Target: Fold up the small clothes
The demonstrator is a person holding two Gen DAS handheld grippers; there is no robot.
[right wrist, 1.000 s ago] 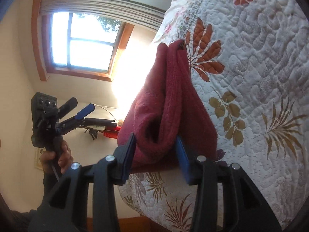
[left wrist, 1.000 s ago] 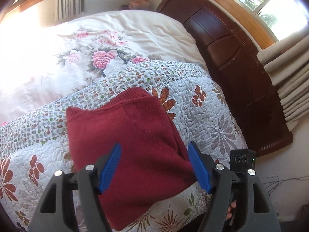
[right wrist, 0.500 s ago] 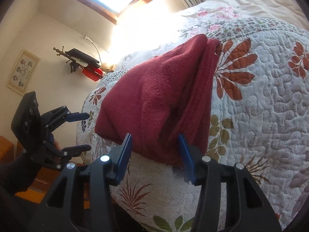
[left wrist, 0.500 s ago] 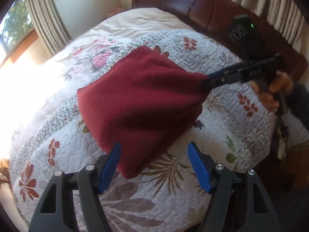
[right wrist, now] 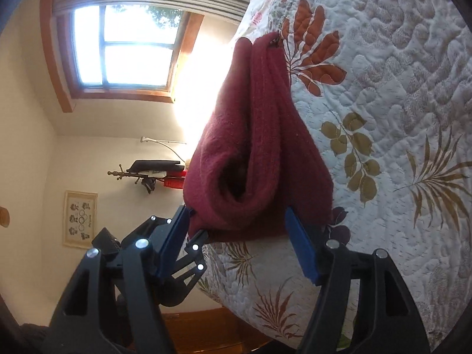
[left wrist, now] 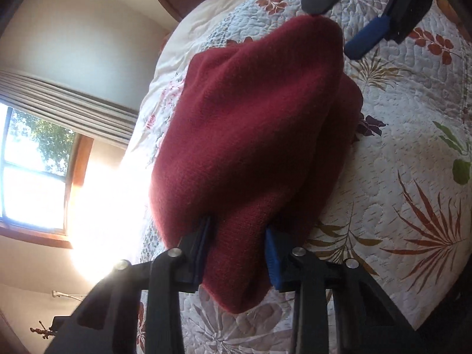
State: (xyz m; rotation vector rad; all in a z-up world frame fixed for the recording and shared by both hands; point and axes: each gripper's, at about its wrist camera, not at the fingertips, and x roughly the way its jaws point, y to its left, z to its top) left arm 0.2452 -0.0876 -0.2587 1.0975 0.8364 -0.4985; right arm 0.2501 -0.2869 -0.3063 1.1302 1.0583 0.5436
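Garment: dark red knit sweater (left wrist: 250, 135), folded in layers, on the quilt (left wrist: 407, 153) of the bed, near its edge.
Left tool (left wrist: 237, 253): fingers closed in on near edge of sweater, cloth bunched betw. them; looks clamped on it.
Right tool (right wrist: 242, 244): fingers spread wide either side of the other edge; cloth sits betw. them, no pinch seen. In left view, blue pad hangs just beside far corner, apart.
Risk 1: thick bundle in left tool, likely several layers; if only top layers are caught, lower ones could slide out on a lift and undo the fold.
Risk 2: open loop in fold facing right tool; closing there may grab one wall only, skewing the edges.
Risk 3: sweater near bed edge; a pull could drag it off.
Material: fuzzy, soft, thick knit; limp, sags into rounded folds.
Quilt: stitched, puffy, leaf print; some grip on wool, probably.
Backdrop: window (right wrist: 124, 47) w/ wood frame, strong glare.
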